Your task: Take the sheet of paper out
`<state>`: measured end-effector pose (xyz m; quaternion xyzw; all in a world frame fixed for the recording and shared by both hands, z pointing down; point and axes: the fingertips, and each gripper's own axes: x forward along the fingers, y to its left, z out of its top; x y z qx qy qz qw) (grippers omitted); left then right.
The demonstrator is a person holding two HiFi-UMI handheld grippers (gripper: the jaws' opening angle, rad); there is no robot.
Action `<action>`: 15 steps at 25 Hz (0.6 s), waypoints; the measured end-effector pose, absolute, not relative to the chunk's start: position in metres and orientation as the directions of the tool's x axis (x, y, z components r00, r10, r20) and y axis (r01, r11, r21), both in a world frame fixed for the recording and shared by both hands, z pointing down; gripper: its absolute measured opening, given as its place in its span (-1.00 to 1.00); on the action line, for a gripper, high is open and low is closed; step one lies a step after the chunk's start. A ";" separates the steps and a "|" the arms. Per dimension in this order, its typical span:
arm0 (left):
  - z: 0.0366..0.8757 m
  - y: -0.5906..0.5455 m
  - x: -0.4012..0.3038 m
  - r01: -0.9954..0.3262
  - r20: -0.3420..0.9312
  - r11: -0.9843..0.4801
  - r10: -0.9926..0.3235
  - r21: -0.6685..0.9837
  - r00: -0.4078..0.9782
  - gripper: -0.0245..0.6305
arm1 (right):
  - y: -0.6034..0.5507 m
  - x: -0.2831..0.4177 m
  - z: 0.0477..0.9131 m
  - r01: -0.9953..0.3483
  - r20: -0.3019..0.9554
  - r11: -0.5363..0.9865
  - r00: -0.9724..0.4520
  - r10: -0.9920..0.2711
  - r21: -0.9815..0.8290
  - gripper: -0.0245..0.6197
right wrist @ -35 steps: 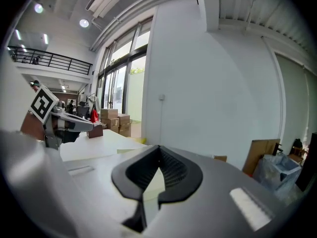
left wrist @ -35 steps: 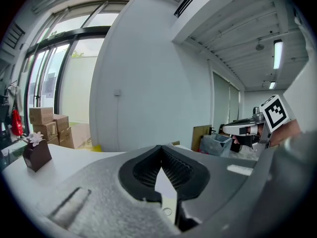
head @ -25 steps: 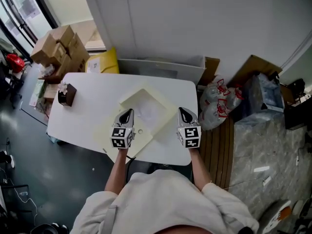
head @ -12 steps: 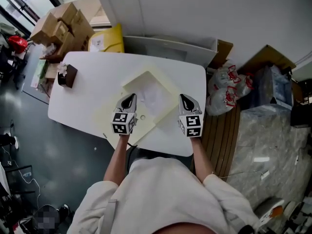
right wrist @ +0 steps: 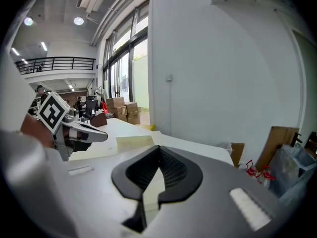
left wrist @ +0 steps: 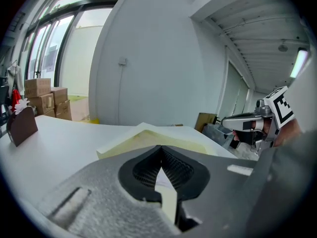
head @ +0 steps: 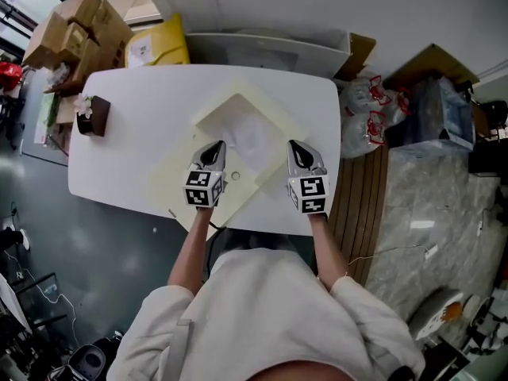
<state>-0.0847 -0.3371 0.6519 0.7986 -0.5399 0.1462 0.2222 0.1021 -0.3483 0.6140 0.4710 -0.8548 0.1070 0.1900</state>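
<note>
A cream paper folder [head: 232,105] lies open on the white table [head: 143,101], its flap [head: 171,187] spread toward the near left. A white sheet of paper [head: 252,140] rests inside it. My left gripper [head: 214,146] hovers over the folder's near left side, jaws shut and empty. My right gripper [head: 294,146] hangs over the folder's near right corner, also shut with nothing in it. In the left gripper view the jaws [left wrist: 161,151] meet above the folder [left wrist: 148,135], and the right gripper [left wrist: 242,123] shows at the right. The right gripper view shows its jaws [right wrist: 159,151] closed above the folder [right wrist: 133,143].
A small brown box with a white flower [head: 89,114] stands at the table's left end. Cardboard boxes [head: 71,26] and a yellow bag [head: 159,46] sit behind the table to the left, with a long white bin [head: 270,50] along the wall. Plastic bags [head: 369,113] lie on the floor at the right.
Both grippers have sunk and moved forward, from the folder's near edge to over the folder. Both stay shut and empty.
</note>
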 end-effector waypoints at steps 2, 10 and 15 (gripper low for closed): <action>0.660 -0.336 -0.083 -0.920 0.482 -0.332 -0.783 0.209 0.392 -0.92 | -0.344 0.097 0.619 -0.848 0.438 0.529 -0.476 -0.762 -0.001 -0.92; 0.692 -0.329 -0.074 -0.900 0.514 -0.344 -0.739 0.266 0.435 -0.92 | -0.330 0.096 0.637 -0.862 0.475 0.508 -0.448 -0.757 -0.003 -0.92; 0.711 -0.322 -0.072 -0.887 0.530 -0.307 -0.716 0.346 0.454 -0.92 | -0.325 0.094 0.647 -0.869 0.488 0.495 -0.439 -0.755 -0.015 -0.92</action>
